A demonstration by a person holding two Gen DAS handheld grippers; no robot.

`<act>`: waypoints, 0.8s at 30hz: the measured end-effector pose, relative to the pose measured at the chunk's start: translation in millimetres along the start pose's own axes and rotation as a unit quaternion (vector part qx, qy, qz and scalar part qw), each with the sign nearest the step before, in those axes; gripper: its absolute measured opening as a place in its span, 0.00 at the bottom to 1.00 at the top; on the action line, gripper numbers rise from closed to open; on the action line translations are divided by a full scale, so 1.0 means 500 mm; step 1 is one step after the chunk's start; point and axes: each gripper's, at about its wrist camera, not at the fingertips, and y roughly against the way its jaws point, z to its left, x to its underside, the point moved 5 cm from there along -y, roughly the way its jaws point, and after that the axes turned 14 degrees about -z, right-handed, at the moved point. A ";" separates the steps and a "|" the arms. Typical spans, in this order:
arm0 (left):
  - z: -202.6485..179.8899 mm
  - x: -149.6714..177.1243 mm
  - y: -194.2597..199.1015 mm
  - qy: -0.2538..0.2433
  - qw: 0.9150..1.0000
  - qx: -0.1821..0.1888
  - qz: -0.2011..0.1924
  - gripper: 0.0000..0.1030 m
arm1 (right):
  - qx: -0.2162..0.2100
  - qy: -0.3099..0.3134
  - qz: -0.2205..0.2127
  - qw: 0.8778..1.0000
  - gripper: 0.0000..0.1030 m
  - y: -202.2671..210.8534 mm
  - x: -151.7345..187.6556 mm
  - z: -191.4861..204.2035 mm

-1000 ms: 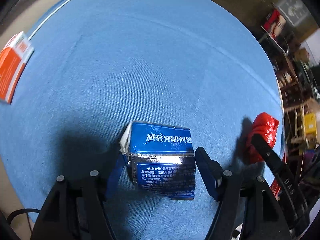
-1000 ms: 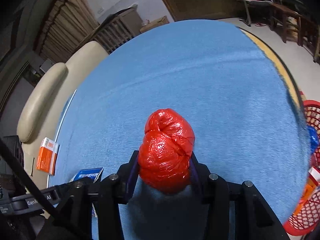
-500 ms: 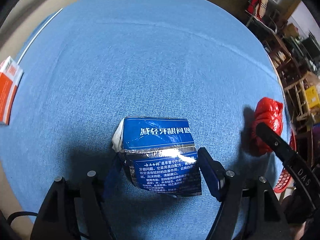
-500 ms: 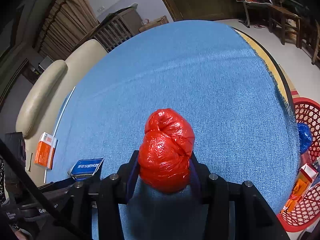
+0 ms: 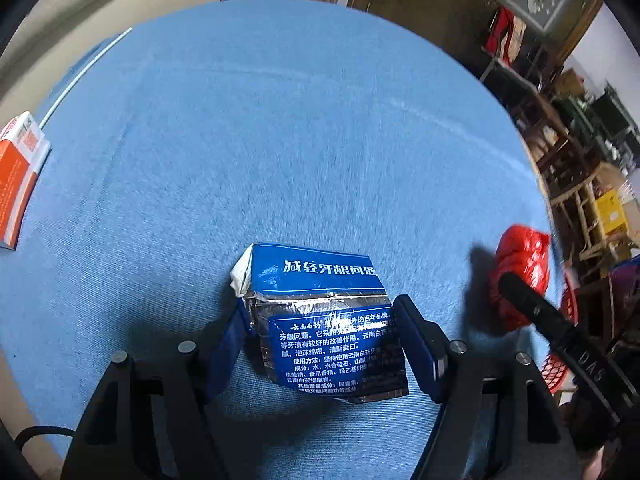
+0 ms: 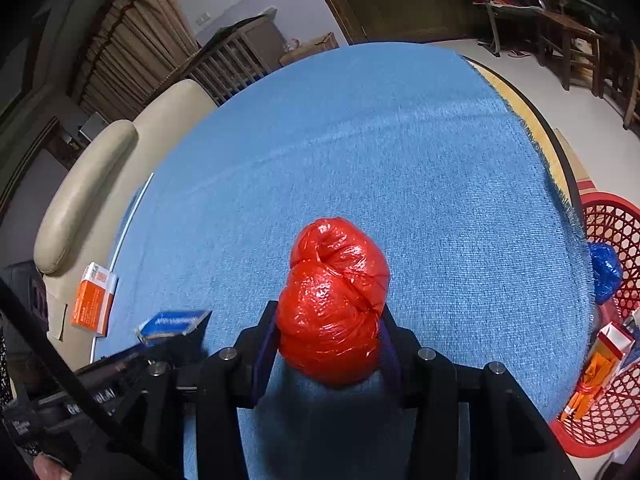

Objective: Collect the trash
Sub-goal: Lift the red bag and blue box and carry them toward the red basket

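A crumpled blue toothpaste box (image 5: 316, 272) with white Chinese print sits between the fingers of my left gripper (image 5: 320, 308), which is shut on its two sides and holds it just above the blue cloth (image 5: 280, 140). The right wrist view shows the same box (image 6: 172, 322) at lower left. My right gripper (image 6: 329, 314) is shut on a balled-up red plastic bag (image 6: 332, 300), also held over the cloth. The left wrist view has that red bag (image 5: 520, 256) at its right edge, with one finger of the right gripper (image 5: 532, 312) in front of it.
An orange and white box (image 5: 20, 176) lies at the cloth's left edge, next to a cream sofa (image 6: 80, 184). A red mesh basket (image 6: 608, 216) stands beyond the table's right edge, holding a blue bag (image 6: 606, 272) and cartons. Wooden furniture fills the background.
My left gripper has carried the blue box across the cloth, toward the red bag side. The right gripper keeps its hold on the red bag, and more of the red basket shows.
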 end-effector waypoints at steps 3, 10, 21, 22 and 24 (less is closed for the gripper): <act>-0.002 -0.010 0.035 -0.003 1.000 0.002 -0.023 0.72 | -0.001 0.010 -0.008 1.000 0.47 0.017 -0.002 0.008; -0.031 -0.023 0.142 -0.046 0.994 -0.033 -0.098 0.72 | -0.025 0.043 -0.045 0.998 0.47 0.085 -0.006 0.045; -0.052 -0.052 0.299 -0.115 0.963 -0.103 -0.219 0.72 | -0.050 0.069 -0.111 0.990 0.47 0.213 -0.024 0.083; -0.050 -0.054 0.307 -0.117 0.961 -0.105 -0.226 0.72 | -0.051 0.071 -0.115 0.989 0.47 0.224 -0.025 0.087; -0.047 -0.065 0.332 -0.123 0.956 -0.113 -0.242 0.72 | -0.054 0.075 -0.122 0.988 0.47 0.242 -0.025 0.093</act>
